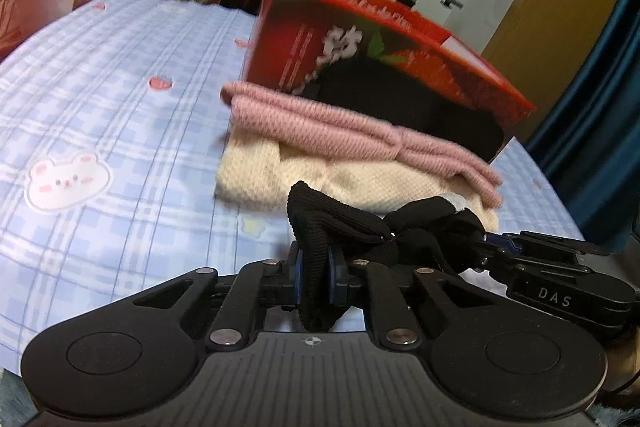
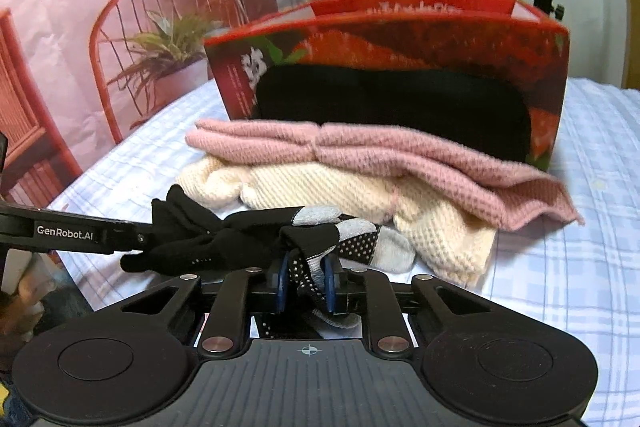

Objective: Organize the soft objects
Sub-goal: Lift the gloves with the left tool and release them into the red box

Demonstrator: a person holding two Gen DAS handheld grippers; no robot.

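Gloves (image 2: 256,247), black with grey dotted tips, hang bunched between both tools above the checked bedsheet (image 1: 100,99). Left gripper (image 1: 316,273) is clamped on the black cuff end; right gripper (image 2: 306,287) is pinched on the dotted fingertip end. Long axis runs straight from one tool to the other. Just beyond lie the cream knit (image 2: 340,195) and pink knit (image 2: 360,151), stacked. Behind them stands the red box (image 2: 400,39), open-topped, nearer the right hand; probably the destination, up and forward.
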